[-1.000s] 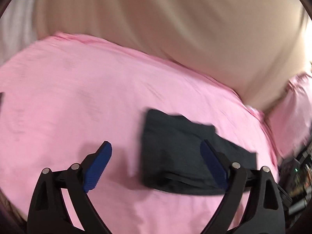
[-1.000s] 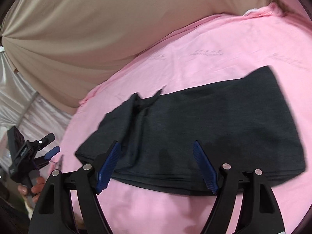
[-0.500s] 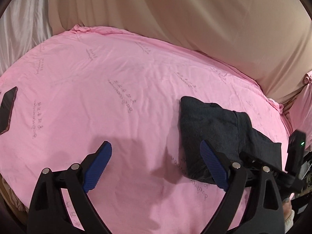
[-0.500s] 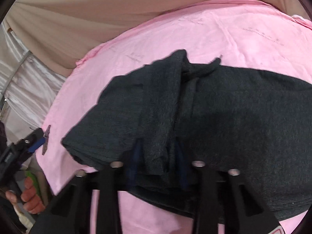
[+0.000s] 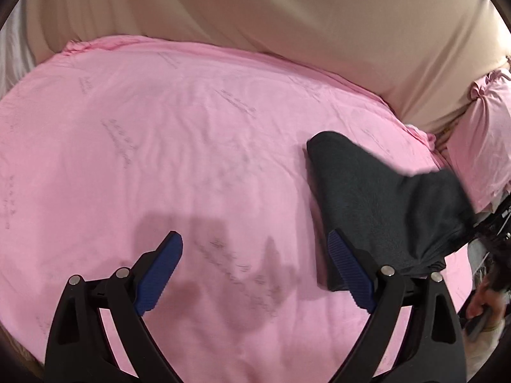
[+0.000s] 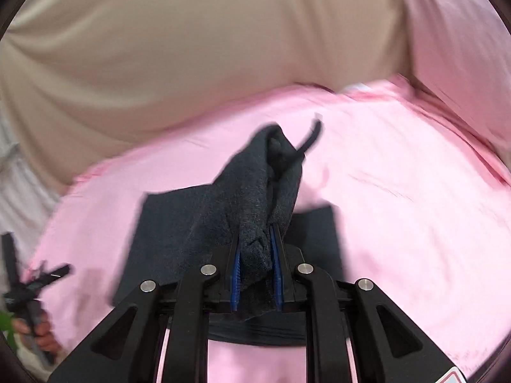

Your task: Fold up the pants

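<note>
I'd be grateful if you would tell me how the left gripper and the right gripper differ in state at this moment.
The left gripper stands open, while the right gripper has just been closing and now pinches fabric. The left gripper holds nothing, with only the pink sheet between its fingers; the right gripper grips a bunched fold of the dark pants, lifted off the sheet. Both have black frames and blue ribbed pads.

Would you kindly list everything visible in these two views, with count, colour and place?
pants: one, dark grey, on the sheet, one bunched part lifted in the right hand-held gripper
drawstring: one, dark, sticking up from the lifted part
bed sheet: one, pink, covering the bed
curtain: one, beige, behind the bed
left hand-held gripper: black with blue pads, open over bare sheet
right hand-held gripper: black with blue pads, jaws just closed on the pants
</note>
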`<state>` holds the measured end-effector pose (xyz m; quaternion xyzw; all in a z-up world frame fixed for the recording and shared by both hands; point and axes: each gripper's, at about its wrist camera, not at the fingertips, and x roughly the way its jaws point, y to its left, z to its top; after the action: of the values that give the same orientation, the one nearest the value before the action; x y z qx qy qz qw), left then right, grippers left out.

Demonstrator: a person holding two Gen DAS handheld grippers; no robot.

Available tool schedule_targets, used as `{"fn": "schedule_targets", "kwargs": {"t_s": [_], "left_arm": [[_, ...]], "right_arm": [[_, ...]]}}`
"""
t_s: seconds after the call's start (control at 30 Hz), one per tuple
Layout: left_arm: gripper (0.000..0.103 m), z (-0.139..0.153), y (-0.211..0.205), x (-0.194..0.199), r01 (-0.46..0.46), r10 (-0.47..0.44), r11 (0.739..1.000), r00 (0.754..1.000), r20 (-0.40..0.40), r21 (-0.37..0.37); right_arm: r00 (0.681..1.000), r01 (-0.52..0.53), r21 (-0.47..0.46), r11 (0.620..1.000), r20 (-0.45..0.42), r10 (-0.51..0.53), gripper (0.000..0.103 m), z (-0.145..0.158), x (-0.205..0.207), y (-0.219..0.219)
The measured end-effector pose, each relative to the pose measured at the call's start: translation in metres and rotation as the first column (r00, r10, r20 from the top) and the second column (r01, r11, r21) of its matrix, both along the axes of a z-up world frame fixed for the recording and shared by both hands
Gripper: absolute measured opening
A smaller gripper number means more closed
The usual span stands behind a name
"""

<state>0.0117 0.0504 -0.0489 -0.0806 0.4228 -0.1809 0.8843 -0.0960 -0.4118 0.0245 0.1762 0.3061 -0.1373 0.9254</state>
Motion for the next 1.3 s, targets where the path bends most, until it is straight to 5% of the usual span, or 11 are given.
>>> {"fn": "schedule_targets", "kwargs": {"t_s": [0.43,0.53,0.6,0.63,0.7,0.73,0.83,0.97,1.13,1.23,1.3], "left_arm": [[0.096,-0.028,-0.097,0.049,0.136,-0.147,0.988,0.975,-0.164,-0.079],[0.095,-0.047,-0.125,0.065,0.194,-0.201,0.979,0.954,-0.223,-0.056],[0.089,-0.047,-0.133,0.066,0.188,-0.188,0.982,0.966,-0.179,-0.015],[0.085,-0.047,-0.136,0.066,0.195,-0.191,0.981,0.966,-0.171,0.007],[0.051,-0.045,-0.138,0.066,0.214,-0.211,0.977,0.965,-0.153,0.002],[0.045,-0.045,-0.137,0.067,0.213,-0.21,0.977,0.966,-0.151,0.004],[0.015,-0.038,-0.123,0.073,0.205,-0.21,0.978,0.966,-0.151,-0.05],[0.01,-0.012,-0.09,0.074,0.236,-0.255,0.959,0.96,-0.113,-0.154],[0.009,0.035,-0.007,0.037,0.156,-0.154,0.986,0.987,0.04,-0.063],[0.01,0.026,0.051,0.02,0.069,-0.069,0.998,0.997,0.028,0.002],[0.011,-0.012,0.078,0.014,0.022,-0.019,0.998,0.998,-0.063,0.05]], "right_arm": [[0.998,-0.022,0.169,0.985,0.059,0.012,0.019,-0.044,-0.012,-0.032],[0.997,0.002,0.162,0.987,0.075,-0.014,0.031,-0.041,-0.015,-0.033],[0.995,0.04,0.155,0.987,0.085,-0.054,0.068,-0.037,-0.019,-0.037],[0.994,0.055,0.159,0.986,0.085,-0.069,0.073,-0.038,-0.02,-0.041],[0.997,0.025,0.206,0.978,0.06,-0.038,0.073,-0.044,-0.013,-0.047],[0.999,-0.001,0.24,0.971,0.05,-0.012,0.073,-0.05,-0.009,-0.046],[1.0,-0.001,0.243,0.97,0.022,-0.005,0.043,-0.061,0.0,-0.034],[0.996,-0.057,0.244,0.968,0.082,0.038,0.026,-0.028,0.0,-0.008],[0.96,-0.267,0.187,0.946,0.138,0.243,0.025,0.003,0.012,0.07],[0.938,-0.346,0.215,0.913,0.101,0.332,0.025,-0.026,0.027,0.111],[0.935,-0.348,0.269,0.898,0.025,0.355,0.026,-0.064,0.04,0.125]]}}
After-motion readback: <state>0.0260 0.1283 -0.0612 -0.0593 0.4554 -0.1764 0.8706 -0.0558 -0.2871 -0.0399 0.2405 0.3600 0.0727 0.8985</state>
